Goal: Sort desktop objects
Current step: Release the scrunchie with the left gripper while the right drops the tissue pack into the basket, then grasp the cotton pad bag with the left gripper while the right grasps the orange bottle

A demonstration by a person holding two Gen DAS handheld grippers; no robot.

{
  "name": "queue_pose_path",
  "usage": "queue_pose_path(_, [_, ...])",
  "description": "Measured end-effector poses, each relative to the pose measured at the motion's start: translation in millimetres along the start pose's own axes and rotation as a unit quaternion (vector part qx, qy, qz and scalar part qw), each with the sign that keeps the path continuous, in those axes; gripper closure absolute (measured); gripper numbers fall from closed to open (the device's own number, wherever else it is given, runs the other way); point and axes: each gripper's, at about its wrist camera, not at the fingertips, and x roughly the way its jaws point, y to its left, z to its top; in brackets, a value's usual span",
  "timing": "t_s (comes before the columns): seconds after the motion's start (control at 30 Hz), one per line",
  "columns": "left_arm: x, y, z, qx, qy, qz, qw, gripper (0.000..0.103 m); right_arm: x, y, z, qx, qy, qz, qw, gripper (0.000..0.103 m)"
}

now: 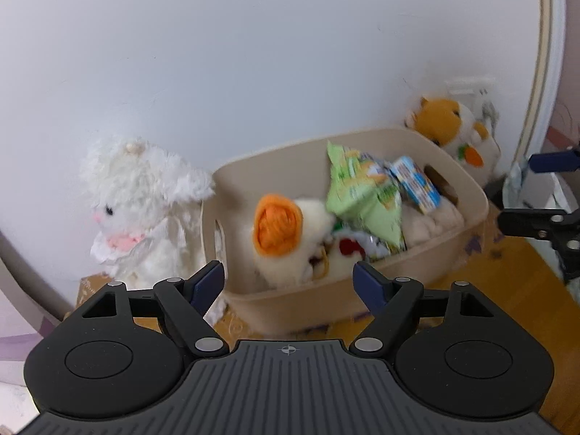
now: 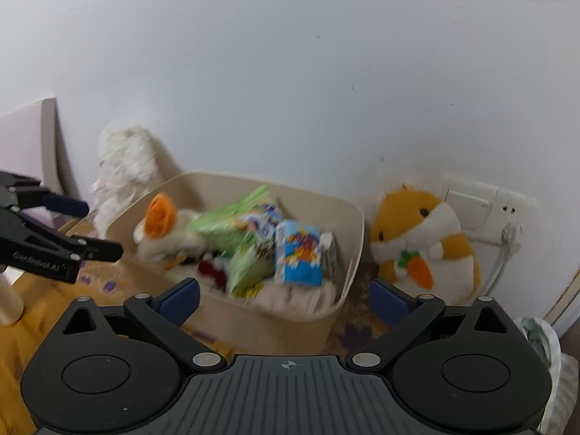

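You see a beige basket [image 1: 362, 290] on a mustard-yellow cloth [image 1: 507, 290] with small purple figures. Inside it lies a cream plush duck [image 1: 308, 224] with an orange beak, a light green packet [image 1: 366, 195] and a blue carton [image 2: 299, 253] with colourful print. Beside the basket sits a white fluffy lamb [image 1: 145, 195] — pink at nose and collar — and an orange-and-white hamster [image 2: 424, 239] with an orange carrot. The wall [image 1: 253, 54] is plain white.

Soft, even indoor light fills both views, bright on the white wall [image 1: 253, 54] with only faint shadows and no glare. Motion blur smears the beige bin [image 1: 362, 290] and its contents, worst on the green packet [image 2: 232, 228], while the near gripper bodies stay sharp. Fisheye distortion bows the wall and door frame [image 1: 543, 54] toward the edges, and the corners darken.
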Motion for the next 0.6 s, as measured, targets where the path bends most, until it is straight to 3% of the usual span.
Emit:
queue_pose_path(0.33, [-10, -11, -53, 0.005, 0.058, -0.031, 0.9978, 0.023, -33, 32, -59, -0.018, 0.055, 0.032, 0.998, 0.000])
queue_pose_path(0.6, [-14, -24, -85, 0.023, 0.095, -0.070, 0.9928, 0.023, -57, 60, -92, -0.032, 0.090, 0.105, 0.990, 0.000])
